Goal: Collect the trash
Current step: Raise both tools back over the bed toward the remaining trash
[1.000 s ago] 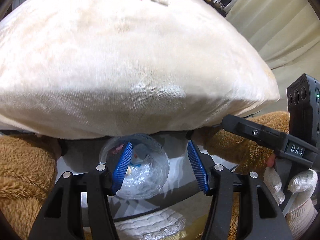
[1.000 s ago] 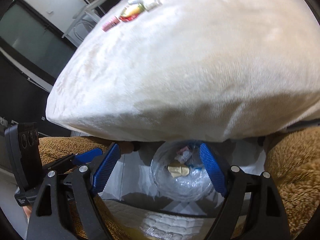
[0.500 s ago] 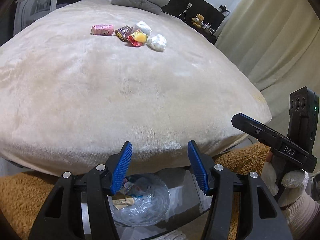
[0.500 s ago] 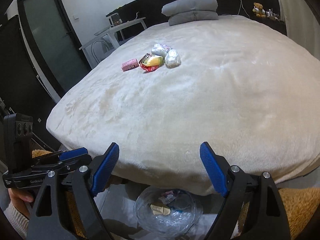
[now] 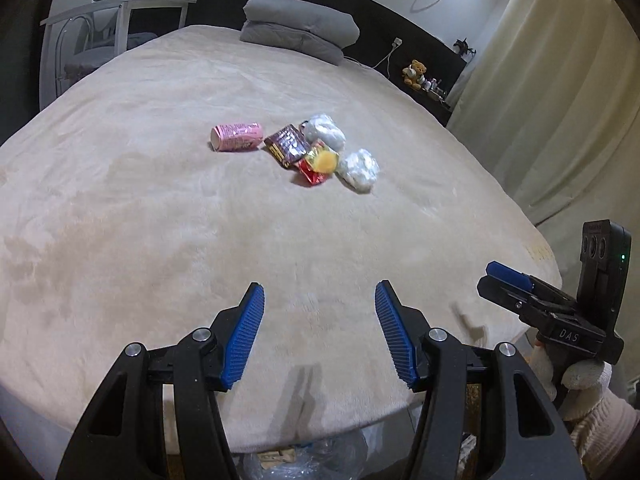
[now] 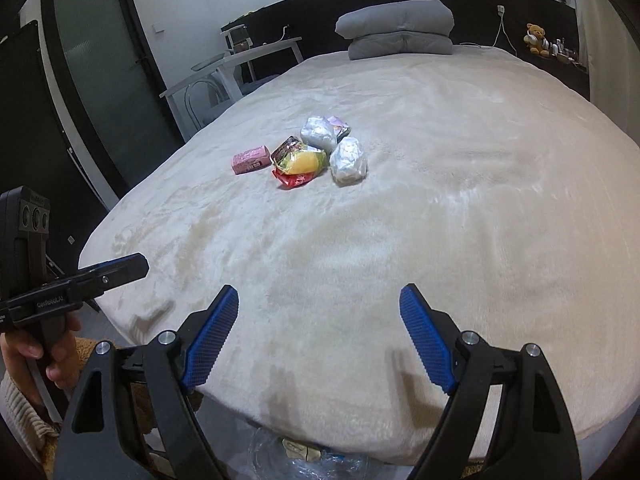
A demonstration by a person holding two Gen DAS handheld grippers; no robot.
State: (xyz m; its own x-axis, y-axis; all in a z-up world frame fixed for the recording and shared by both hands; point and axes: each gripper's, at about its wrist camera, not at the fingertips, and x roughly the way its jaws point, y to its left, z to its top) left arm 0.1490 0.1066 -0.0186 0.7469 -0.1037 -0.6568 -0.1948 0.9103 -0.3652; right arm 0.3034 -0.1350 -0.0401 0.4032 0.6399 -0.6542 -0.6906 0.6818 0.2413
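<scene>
1. Mid-bed, well in from every edge: the trash sits in one tight cluster. Pink carton (image 5: 237, 136) lies on its side at the cluster's left, just apart from the rest. Brown wrapper (image 5: 287, 145), red-yellow snack pack (image 5: 318, 164) and two clear crumpled bags (image 5: 358, 169) touch or overlap each other.
2. Handling, my read: all of it is light. Carton is semi-stiff, so pinch across its short faces; it may crush if squeezed hard. Wrappers are thin, slick and crinkly, so grab a raised fold, not the flat face. Bags are soft and compressible; take the bulk in the middle.
3. Bedspread (image 5: 160, 220) is plush and soft, so tips pushed down could snag the pile or catch fabric along with a wrapper.
4. Left tongs (image 5: 318, 332) stand moderately apart, empty, over the near edge of the bed. Right tongs (image 6: 318, 336) are spread wider, also empty, over the same edge.
5. Clear bin bag (image 6: 304, 456) sits on the floor below the near edge, partly hidden by it; some scraps are already inside.
6. Room: open bedspread between the near edge and the cluster, nothing in the way. Grey folded pillows (image 5: 298, 28) at the head edge are well clear.
</scene>
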